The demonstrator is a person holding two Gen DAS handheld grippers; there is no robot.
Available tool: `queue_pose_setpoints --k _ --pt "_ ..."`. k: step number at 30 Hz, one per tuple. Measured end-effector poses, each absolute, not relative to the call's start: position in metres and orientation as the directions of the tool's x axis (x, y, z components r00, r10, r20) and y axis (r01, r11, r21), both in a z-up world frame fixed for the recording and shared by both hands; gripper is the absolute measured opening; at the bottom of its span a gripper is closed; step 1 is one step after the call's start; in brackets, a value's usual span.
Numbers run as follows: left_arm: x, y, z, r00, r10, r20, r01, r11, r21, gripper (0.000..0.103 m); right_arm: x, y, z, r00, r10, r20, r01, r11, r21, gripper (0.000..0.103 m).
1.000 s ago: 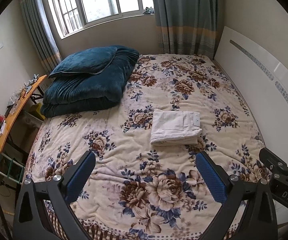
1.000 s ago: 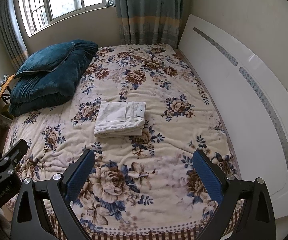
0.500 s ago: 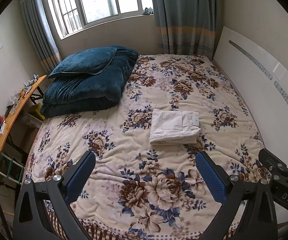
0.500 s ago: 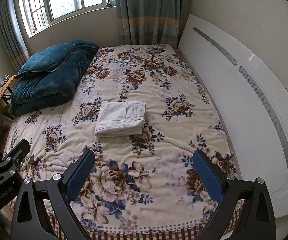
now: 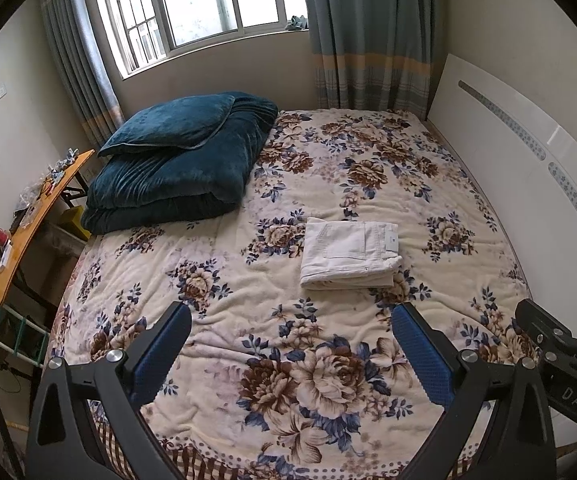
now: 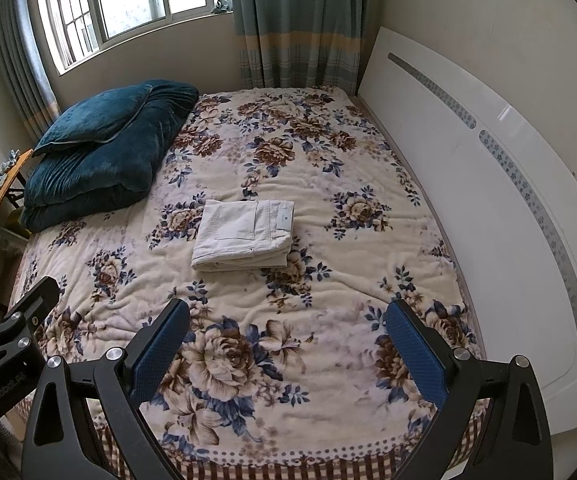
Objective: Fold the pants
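Note:
The cream pants (image 5: 349, 254) lie folded in a neat rectangular stack in the middle of the floral bed; they also show in the right wrist view (image 6: 244, 234). My left gripper (image 5: 290, 350) is open and empty, held back above the bed's near edge, well short of the pants. My right gripper (image 6: 286, 346) is open and empty too, beside it on the right. Each gripper's frame shows at the edge of the other's view.
The floral bedspread (image 5: 288, 360) covers the bed. A folded dark blue quilt with a pillow (image 5: 180, 160) lies at the far left. A white headboard (image 6: 488, 208) runs along the right. An orange side table (image 5: 28, 224) with small items stands at left.
Both grippers have drifted very slightly; the pants sit a touch differently in view. The pants have not moved on the bed.

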State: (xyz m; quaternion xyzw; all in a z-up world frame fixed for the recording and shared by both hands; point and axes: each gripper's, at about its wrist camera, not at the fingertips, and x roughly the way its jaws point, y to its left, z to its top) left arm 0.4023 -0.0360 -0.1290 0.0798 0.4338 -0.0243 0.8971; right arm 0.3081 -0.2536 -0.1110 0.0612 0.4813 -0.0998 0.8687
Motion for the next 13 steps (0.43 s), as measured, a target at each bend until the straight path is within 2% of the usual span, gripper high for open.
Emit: queue_pose_setpoints --k 13 --pt "0.39 -0.041 -0.125 0.63 0.014 -0.777 0.136 0.982 0.128 0.102 0.313 -0.254 -0.111 0.519 -0.112 -0.847 0.225 0.974 0.009 0.1"
